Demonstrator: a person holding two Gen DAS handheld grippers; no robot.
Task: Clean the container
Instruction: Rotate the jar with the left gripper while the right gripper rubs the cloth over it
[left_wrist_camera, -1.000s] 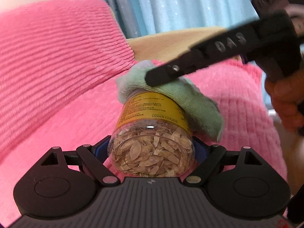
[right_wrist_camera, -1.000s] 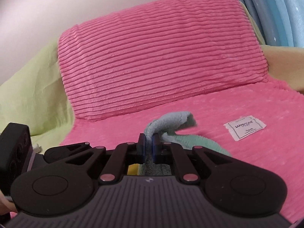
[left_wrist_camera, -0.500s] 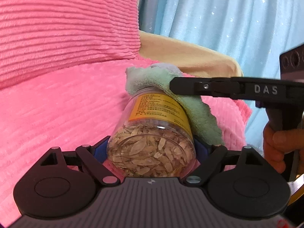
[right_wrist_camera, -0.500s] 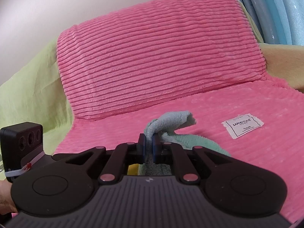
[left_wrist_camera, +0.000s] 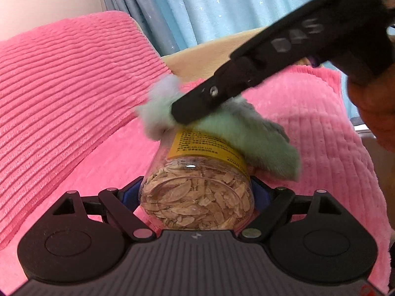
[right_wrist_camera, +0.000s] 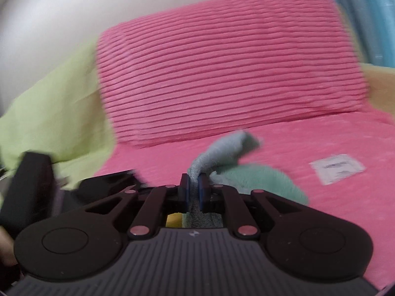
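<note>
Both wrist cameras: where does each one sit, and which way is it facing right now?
Left wrist: on the left gripper, looking along its fingers at the jar they clamp, with the green cloth draped over its far end; the right gripper and a hand show.
Right wrist: on the right gripper, looking along its fingers, shut on the cloth, toward the pink cushion; the left device shows at the left edge.
Shared: cloth, cushion, pink cover.

Tilted clear jar [left_wrist_camera: 197,192], green cloth [left_wrist_camera: 246,138] atop
</note>
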